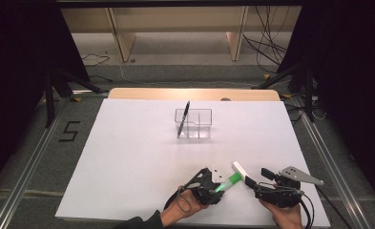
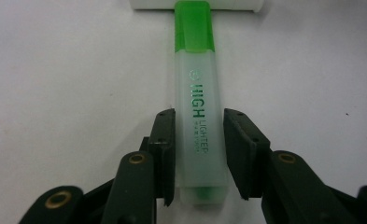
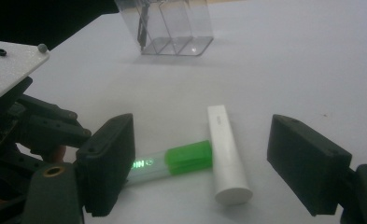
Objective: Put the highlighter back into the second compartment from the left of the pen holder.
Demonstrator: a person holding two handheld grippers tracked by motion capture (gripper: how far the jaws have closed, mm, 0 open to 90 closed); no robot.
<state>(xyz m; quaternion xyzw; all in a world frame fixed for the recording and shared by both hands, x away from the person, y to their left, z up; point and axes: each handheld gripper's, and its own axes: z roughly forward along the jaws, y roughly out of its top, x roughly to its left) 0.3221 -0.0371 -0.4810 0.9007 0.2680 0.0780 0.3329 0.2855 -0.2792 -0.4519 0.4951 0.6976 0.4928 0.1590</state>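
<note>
Because the green highlighter (image 2: 201,100) lies flat on the white worktop (image 1: 128,157) with its long axis running straight out along the left gripper (image 2: 199,154), the coming move turns on that alignment; the left fingers (image 2: 165,149) stand on either side of the barrel's rear half, close to it but with a thin gap showing on each side, so they look parted rather than clamped; the capped end points away and butts against a white stick-shaped object (image 3: 225,154) lying crosswise; the right gripper (image 3: 200,163) faces this junction from the other side, its fingers (image 3: 109,163) spread wide and holding nothing; the left is plainly the nearer; a clear divided holder (image 1: 193,123) with a black pen (image 1: 183,118) stands well apart.
</note>
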